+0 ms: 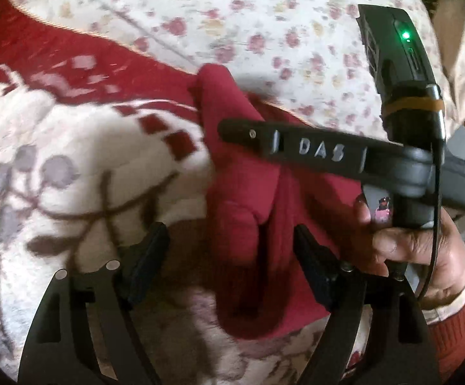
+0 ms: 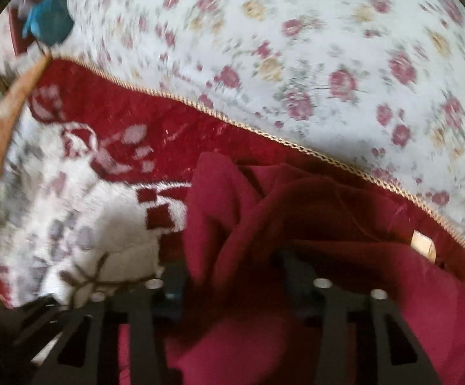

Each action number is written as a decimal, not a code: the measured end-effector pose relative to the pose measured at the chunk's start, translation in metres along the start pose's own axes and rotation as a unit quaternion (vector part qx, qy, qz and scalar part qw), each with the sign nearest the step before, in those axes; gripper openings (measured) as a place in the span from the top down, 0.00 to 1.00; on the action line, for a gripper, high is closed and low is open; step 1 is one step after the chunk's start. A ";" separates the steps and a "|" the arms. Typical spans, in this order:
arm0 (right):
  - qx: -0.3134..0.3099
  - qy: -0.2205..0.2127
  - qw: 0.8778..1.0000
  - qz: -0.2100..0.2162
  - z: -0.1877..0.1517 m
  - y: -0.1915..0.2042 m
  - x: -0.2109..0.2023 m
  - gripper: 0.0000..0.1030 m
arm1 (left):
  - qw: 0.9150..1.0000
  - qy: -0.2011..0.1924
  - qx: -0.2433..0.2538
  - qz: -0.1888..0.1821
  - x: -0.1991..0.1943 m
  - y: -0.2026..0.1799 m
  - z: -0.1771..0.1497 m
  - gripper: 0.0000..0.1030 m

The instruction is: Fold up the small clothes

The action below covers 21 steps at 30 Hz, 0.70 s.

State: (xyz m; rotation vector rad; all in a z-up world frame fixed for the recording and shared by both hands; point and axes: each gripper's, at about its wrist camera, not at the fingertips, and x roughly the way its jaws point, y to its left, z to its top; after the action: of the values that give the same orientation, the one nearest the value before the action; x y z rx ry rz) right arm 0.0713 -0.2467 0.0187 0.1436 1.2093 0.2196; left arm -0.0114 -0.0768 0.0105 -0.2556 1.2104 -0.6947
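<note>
Below, in the left wrist view, the left tool (image 1: 231, 250) sits at the bottom centre of the frame with its two black fingers (image 1: 150, 256) spread apart. A fold of dark red garment (image 1: 248, 224) lies between them, but the pads do not press on it, so this tool is released. The garment runs from the middle of the frame down toward the bottom centre, bunched into ridges.

It lies on a red and white blanket (image 1: 72, 147) with a grey floral pattern, which fills the left half of that view. Beyond the blanket, across the top of the frame, is a white sheet (image 1: 232, 16) printed with small red and yellow flowers.

At the right of the same view a hand (image 1: 425, 247) with a red sleeve cuff grips the handle of the right tool (image 1: 226, 130). One long black finger of it, marked with raised letters, reaches leftward across the middle of the frame and ends over the garment. A green light glows on its body at the upper right.

From the right wrist view, the right tool's fingers (image 2: 176, 284) are at the bottom centre, partly buried in the red cloth (image 2: 264, 224), which is heaped between and over them. The picture is blurred and dark there, so I cannot tell whether it is grasping the cloth. A tan label (image 2: 423, 245) shows on the garment at the right.
</note>
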 end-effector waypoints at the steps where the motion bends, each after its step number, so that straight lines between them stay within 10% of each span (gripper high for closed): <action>1: 0.011 -0.004 1.000 0.011 -0.001 -0.003 -0.004 0.65 | 1.000 0.002 0.010 -0.008 0.002 -0.005 -0.001 0.30; 6: 0.036 -0.032 0.998 0.049 -0.012 -0.008 -0.018 0.79 | 0.997 -0.004 0.079 0.017 0.005 -0.040 -0.007 0.76; 15: 0.058 -0.114 0.988 0.090 -0.031 -0.039 -0.117 0.83 | 0.987 -0.032 0.154 -0.026 -0.033 -0.119 -0.002 0.83; 21: 0.088 -0.161 0.980 0.083 -0.068 -0.093 -0.190 0.83 | 0.961 -0.007 0.274 -0.023 -0.018 -0.232 -0.014 0.83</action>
State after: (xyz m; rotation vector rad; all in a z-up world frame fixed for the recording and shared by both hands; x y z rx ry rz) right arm -0.0478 -0.3836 0.1463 0.4194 0.8924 0.2245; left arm -0.1093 -0.2415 0.1426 0.1744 0.9563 -1.0363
